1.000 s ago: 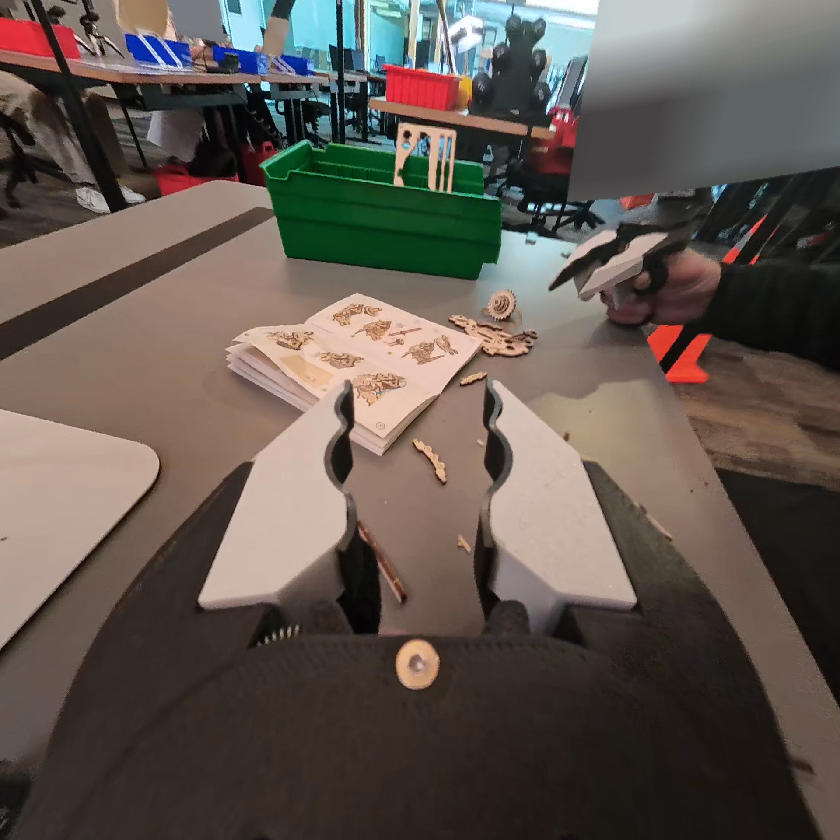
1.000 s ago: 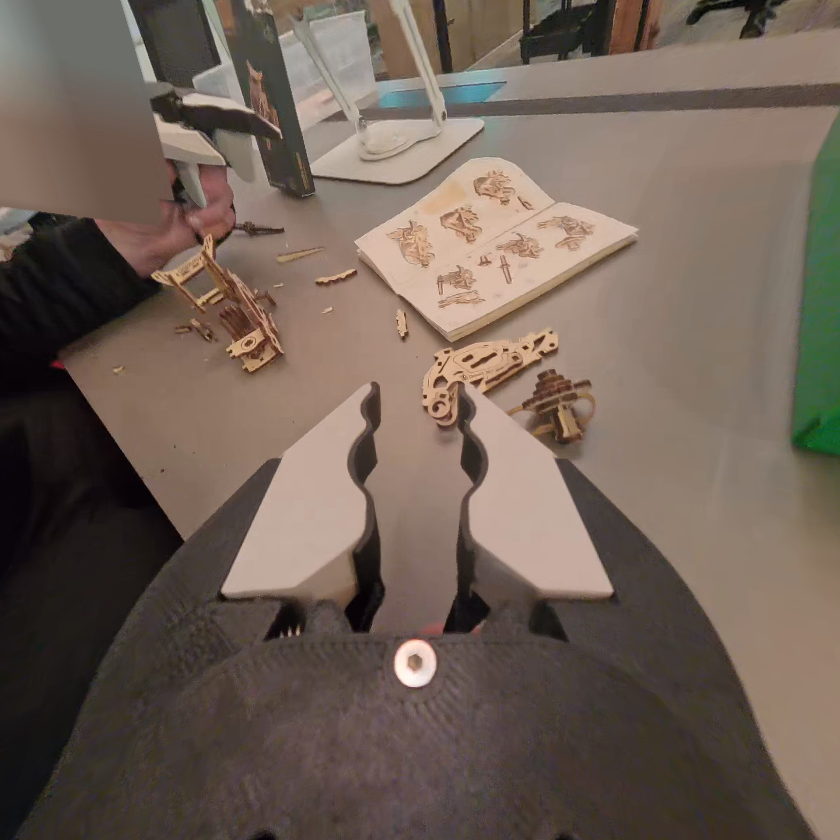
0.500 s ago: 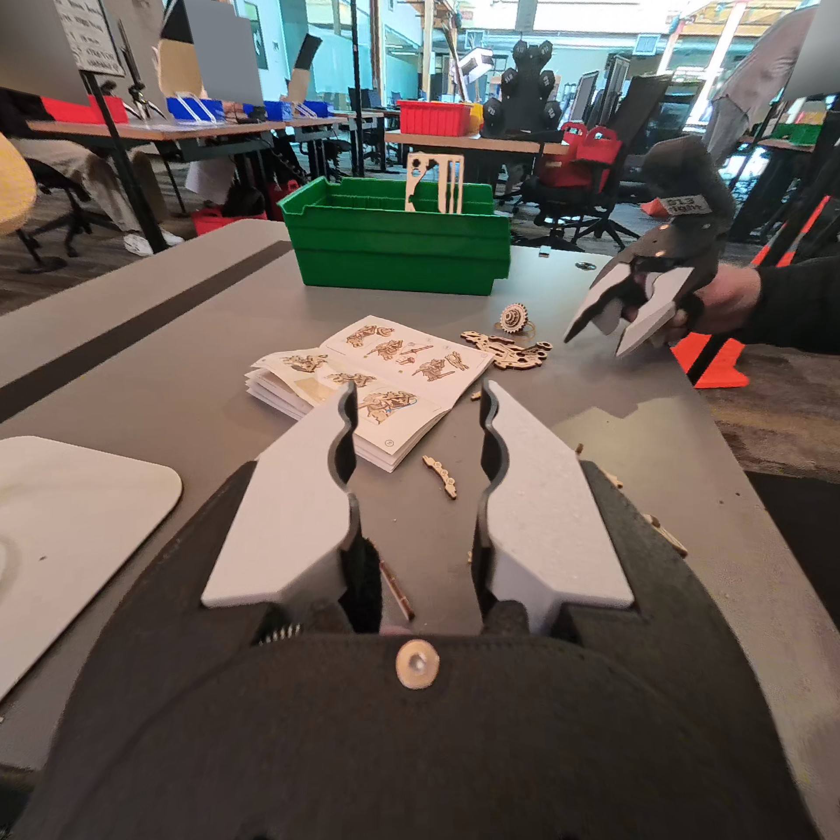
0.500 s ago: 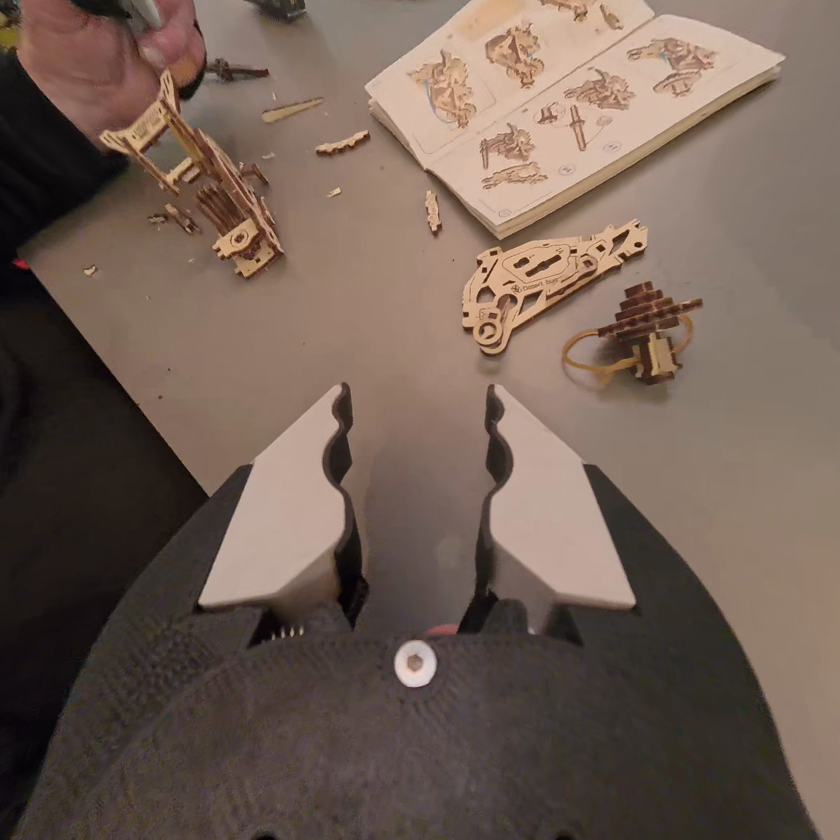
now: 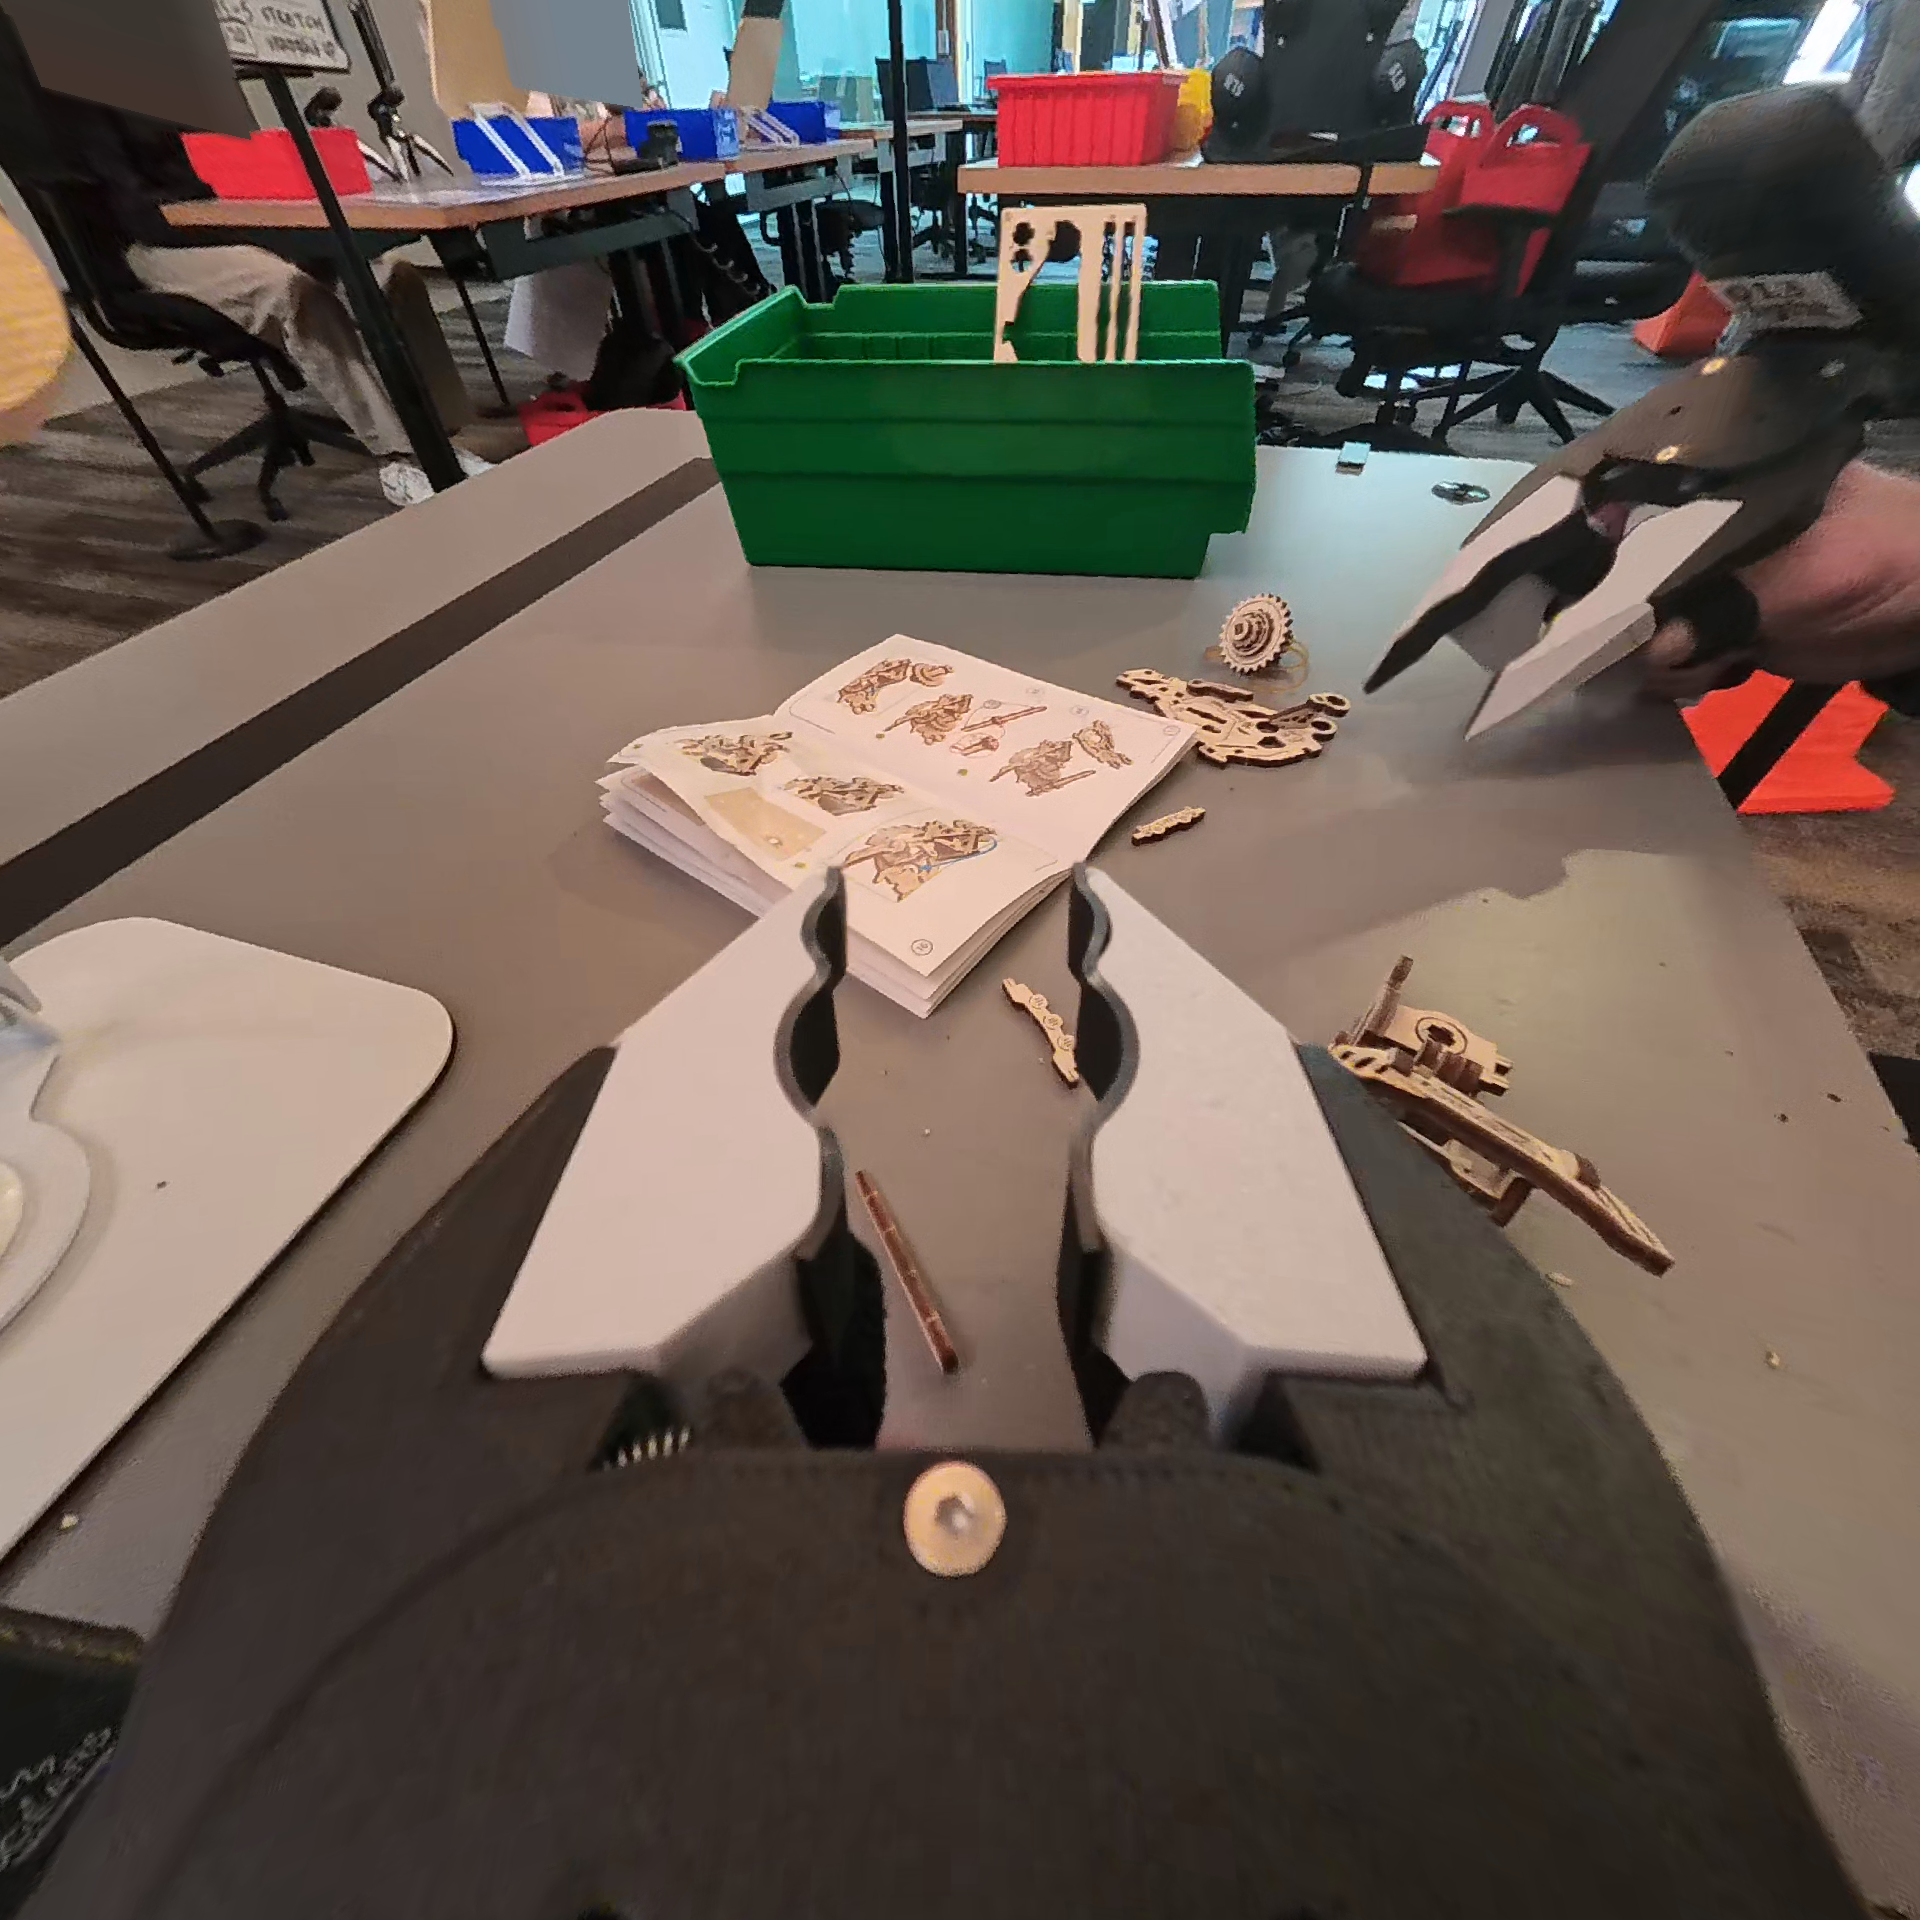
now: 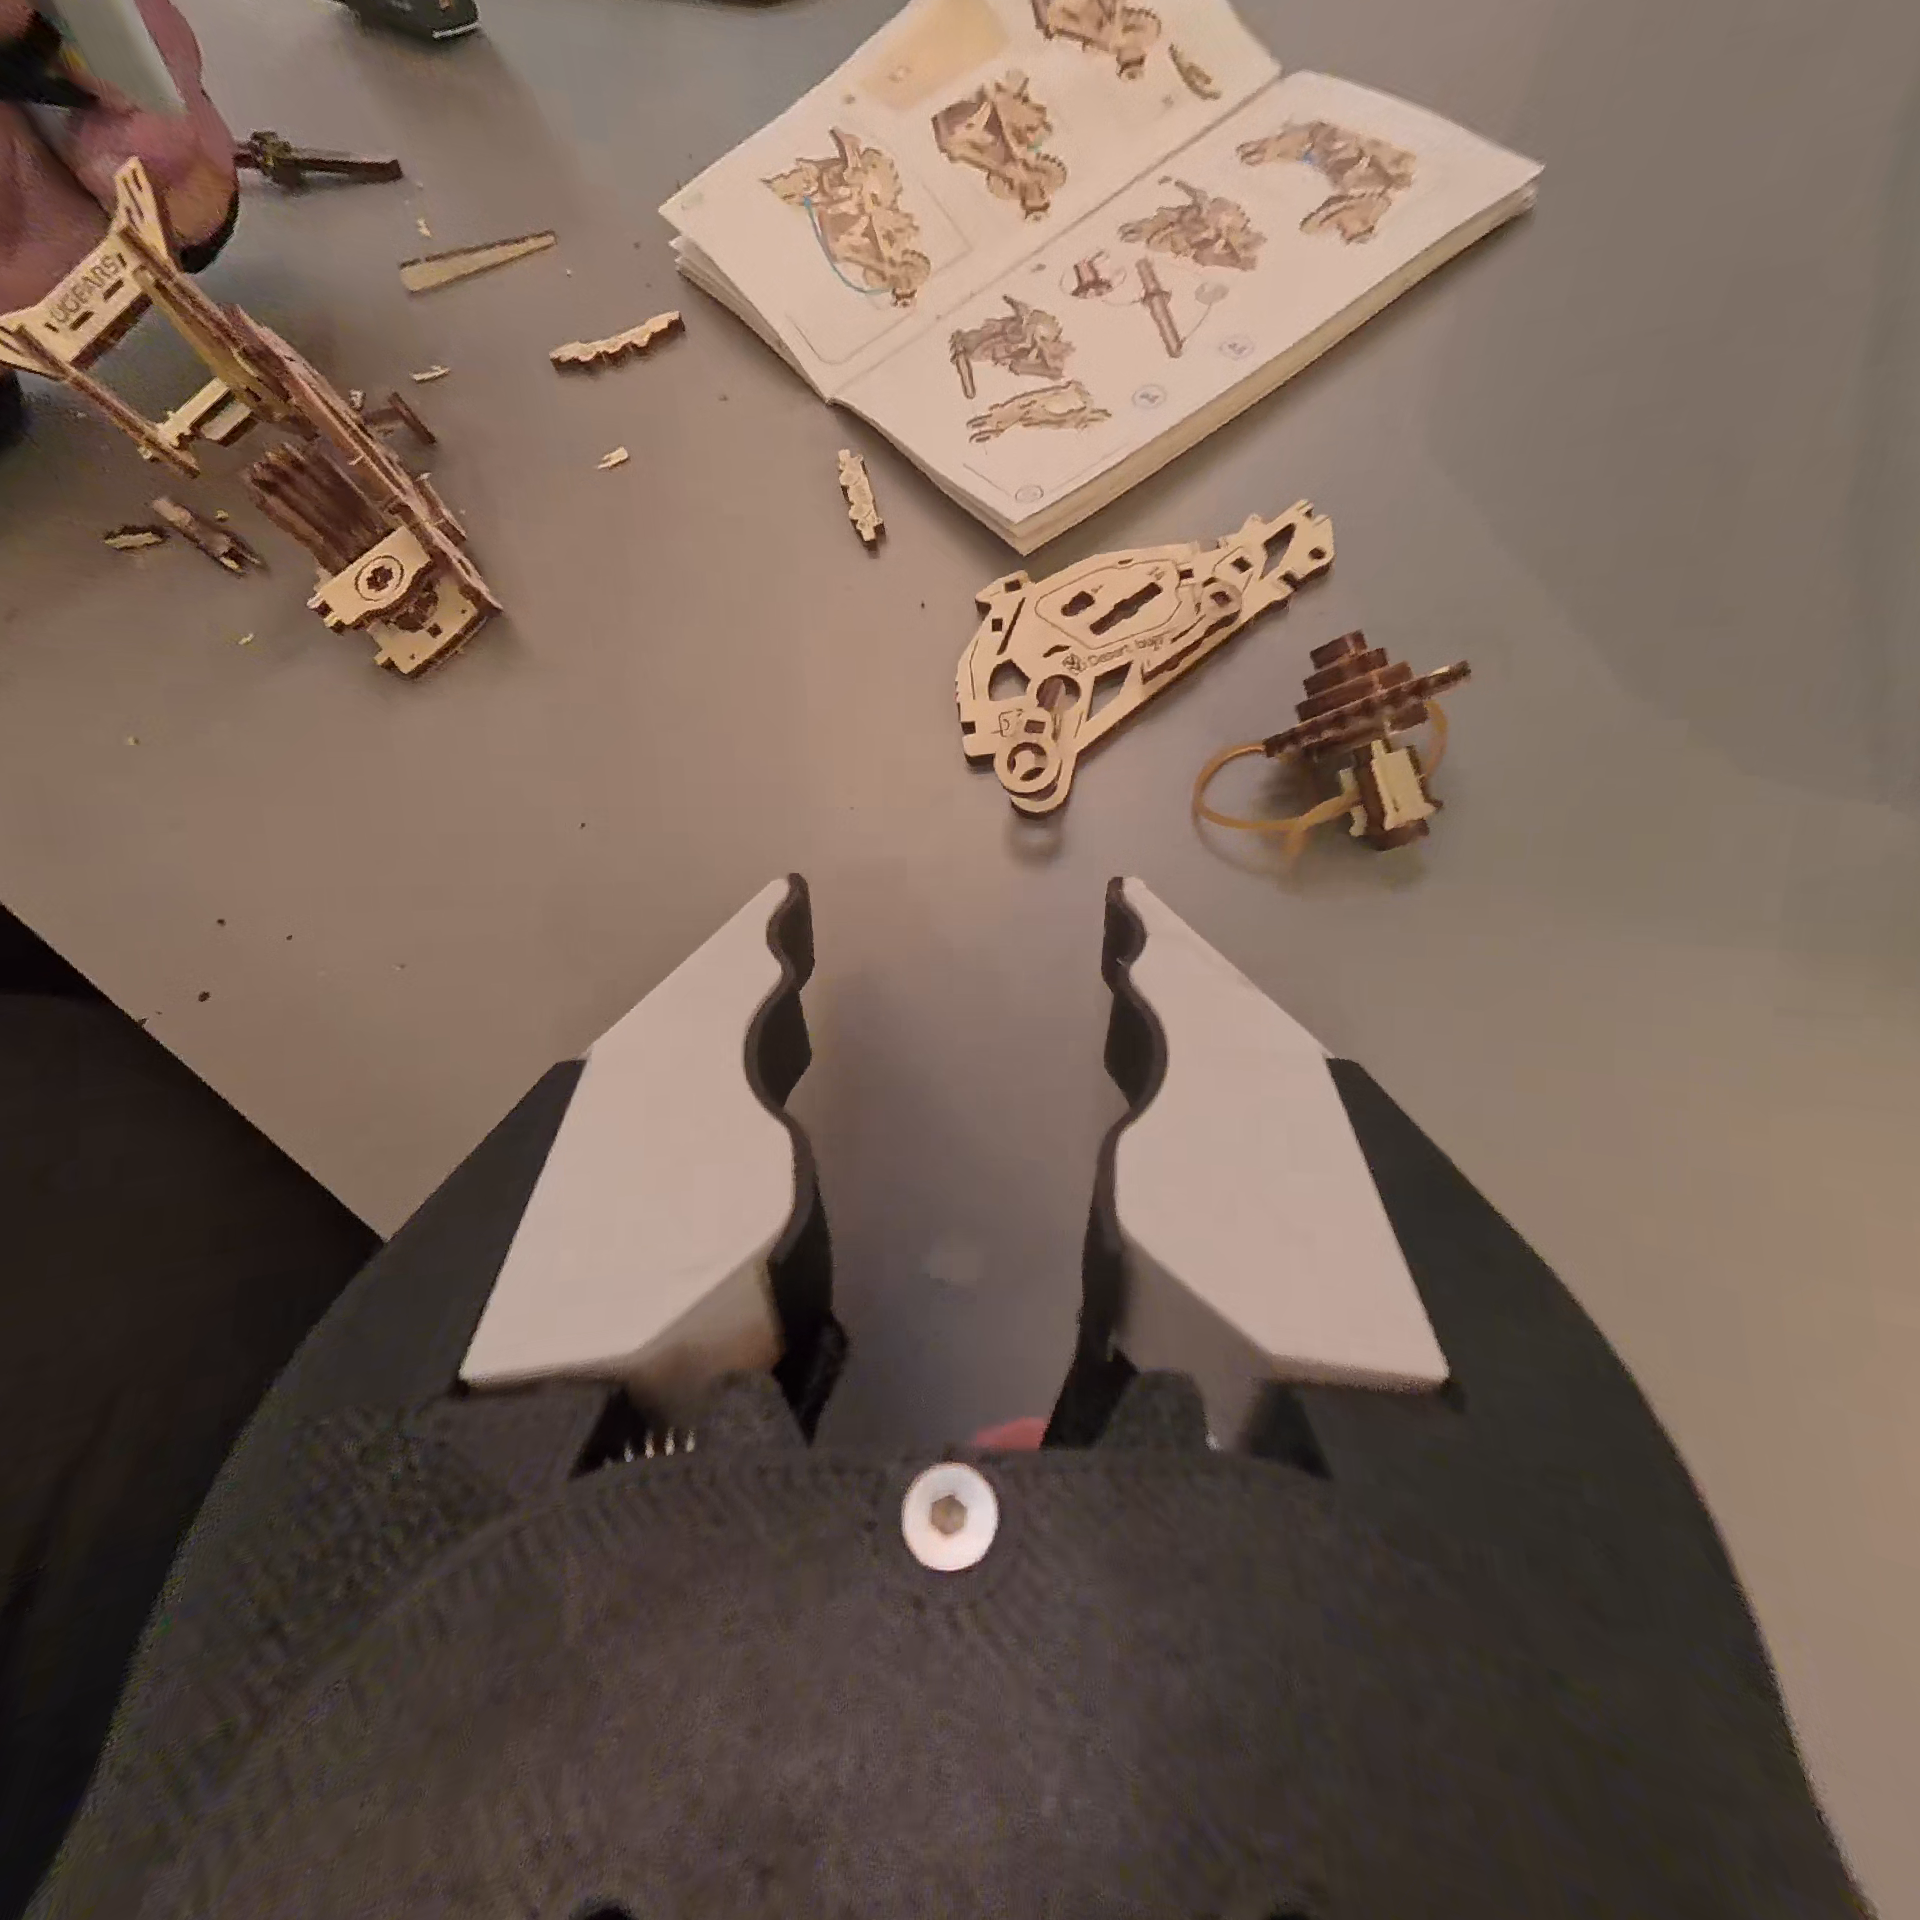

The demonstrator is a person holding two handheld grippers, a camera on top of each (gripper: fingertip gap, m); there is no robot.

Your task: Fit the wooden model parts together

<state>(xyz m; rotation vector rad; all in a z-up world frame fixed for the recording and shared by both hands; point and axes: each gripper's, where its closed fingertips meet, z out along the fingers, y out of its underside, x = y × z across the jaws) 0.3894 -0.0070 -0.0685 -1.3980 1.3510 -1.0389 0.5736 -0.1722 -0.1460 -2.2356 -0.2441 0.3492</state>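
Observation:
My left gripper [image 5: 956, 904] is open and empty, low over the grey table. A thin wooden stick [image 5: 904, 1268] lies on the table between its fingers, and a small toothed strip [image 5: 1042, 1023] lies by the right fingertip. A partly built wooden frame [image 5: 1475, 1122] lies to its right and also shows in the right wrist view [image 6: 260, 447]. My right gripper [image 6: 956, 904] is open and empty; it also shows in the left wrist view [image 5: 1538, 644]. Just beyond it lie a flat wooden side plate [image 6: 1122, 655] and a gear stack with a rubber band [image 6: 1361, 738].
An open instruction booklet [image 6: 1101, 260] lies mid-table, with loose wooden bits [image 6: 613, 343] around it. A green bin [image 5: 977, 436] holding a wooden sheet [image 5: 1070, 281] stands at the back. A white stand base [image 5: 208, 1091] is at the left. The table edge [image 6: 187, 1049] is close by. Spacing between my two grippers at the tips: around 25 centimeters. The left gripper is farther from the flat wooden side plate [image 6: 1122, 655], some 25 centimeters, than the right, some 6 centimeters. Seen from the left wrist view [image 5: 1228, 716] as well.
My right gripper has opened wider and dropped closer to the table in front of the side plate. My left gripper has drawn back, so the wooden frame now shows on its right.

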